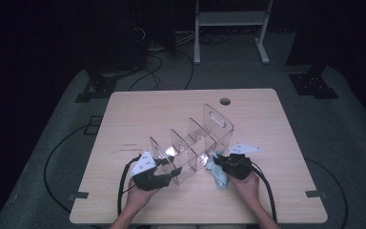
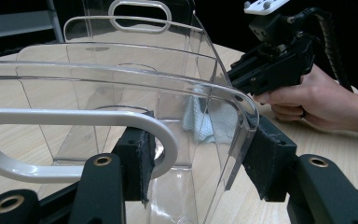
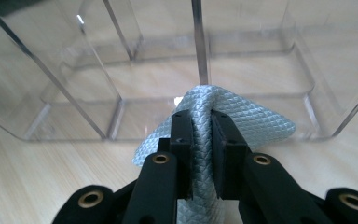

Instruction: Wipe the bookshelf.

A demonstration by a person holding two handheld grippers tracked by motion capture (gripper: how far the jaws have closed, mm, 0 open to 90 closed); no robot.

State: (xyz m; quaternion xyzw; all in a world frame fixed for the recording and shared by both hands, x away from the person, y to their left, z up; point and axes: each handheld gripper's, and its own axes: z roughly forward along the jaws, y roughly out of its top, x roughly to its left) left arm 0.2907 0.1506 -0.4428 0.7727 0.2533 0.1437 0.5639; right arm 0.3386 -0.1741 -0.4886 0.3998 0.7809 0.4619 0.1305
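Clear plastic made up the see-through file rack with upright dividers [image 1: 193, 143], and it stood in the middle of the pale wooden table [image 1: 138, 109]. The left gripper [image 1: 156, 177] was at the near end of the rack. Its fingers [image 2: 137, 161] pinched the rack's front wall, one pad inside it by the white oval handle hole [image 2: 74, 144] and one pad outside.

The right gripper [image 1: 228, 164] was at the rack's right side, down low. Its fingers [image 3: 182, 140] were pressed almost together on a bunched-up light blue cleaning cloth [image 3: 233, 116]. The cloth touched the rack's outer side wall, close to one divider.

What could have gone wrong? The rack looked light and slippery. A hard push from the cloth could have made it slide or tip away from the right gripper, because only one thin wall was held. The plastic wall could also have slipped out from between the left pads. The cloth stuck out of the fingers in a soft bump, so it might have pulled loose if it caught on an edge of the rack.

The left hand [image 1: 140, 195] lay low by the rack's near end, with the gripper pointing forward and level. The right hand [image 1: 248, 183] sat near the rack's right side, with its gripper angled in toward the rack.
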